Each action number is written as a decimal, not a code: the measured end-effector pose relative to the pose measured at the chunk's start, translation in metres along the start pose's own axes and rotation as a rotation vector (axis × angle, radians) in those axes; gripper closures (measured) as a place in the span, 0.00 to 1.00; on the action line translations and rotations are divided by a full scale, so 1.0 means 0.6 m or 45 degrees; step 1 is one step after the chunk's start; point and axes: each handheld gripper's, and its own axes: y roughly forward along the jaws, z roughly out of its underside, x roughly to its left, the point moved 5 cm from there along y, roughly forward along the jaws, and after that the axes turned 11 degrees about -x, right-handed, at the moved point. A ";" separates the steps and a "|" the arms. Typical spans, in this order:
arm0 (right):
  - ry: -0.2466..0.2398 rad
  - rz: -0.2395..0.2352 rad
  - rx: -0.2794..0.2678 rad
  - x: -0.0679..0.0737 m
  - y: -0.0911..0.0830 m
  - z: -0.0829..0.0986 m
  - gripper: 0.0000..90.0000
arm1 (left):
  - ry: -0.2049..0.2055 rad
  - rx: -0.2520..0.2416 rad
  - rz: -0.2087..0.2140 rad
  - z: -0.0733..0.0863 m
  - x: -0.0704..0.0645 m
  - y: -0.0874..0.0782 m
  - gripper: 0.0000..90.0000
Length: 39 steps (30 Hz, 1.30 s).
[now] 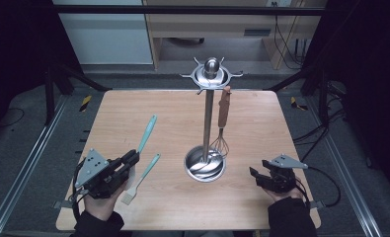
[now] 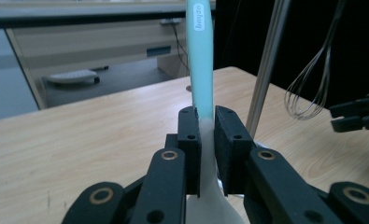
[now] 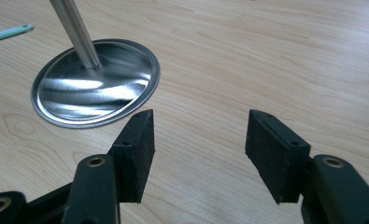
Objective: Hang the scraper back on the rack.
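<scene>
Item: teal-handled spatula [image 2: 200, 70], pinched at its neck between the closed jaws of the left gripper [image 1: 128, 161], long axis running forward from the jaws toward the utensil stand [image 1: 208, 106] to their right. Right gripper [image 1: 256, 175]: jaws spread, empty, near the stand's base [image 3: 95, 84].

A light wooden table [image 1: 261, 197] fills mid-frame on grey floor [image 1: 15, 148]; a wooden desk [image 1: 207, 22] stands upper centre, dark curtains at both sides.

The left gripper [image 1: 131, 159] seemingly clamps a teal spatula [image 1: 146, 134], beside the steel rack [image 1: 207, 123] holding a whisk [image 1: 222, 123].
</scene>
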 end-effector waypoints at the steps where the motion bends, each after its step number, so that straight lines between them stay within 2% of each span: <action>1: -0.001 0.002 0.002 0.000 0.000 0.000 0.47 | -0.003 -0.011 0.007 -0.005 -0.002 -0.001 0.90; 8: -0.001 0.004 -0.001 -0.001 0.000 0.000 0.47 | 0.004 -0.062 0.040 -0.031 -0.016 0.000 0.90; 25: -0.004 0.004 -0.003 -0.002 0.001 0.000 0.47 | 0.002 -0.162 0.127 -0.083 -0.061 0.028 0.90; 39: 0.013 0.004 0.001 -0.003 0.000 0.000 0.47 | 0.030 -0.226 0.193 -0.118 -0.099 0.038 0.90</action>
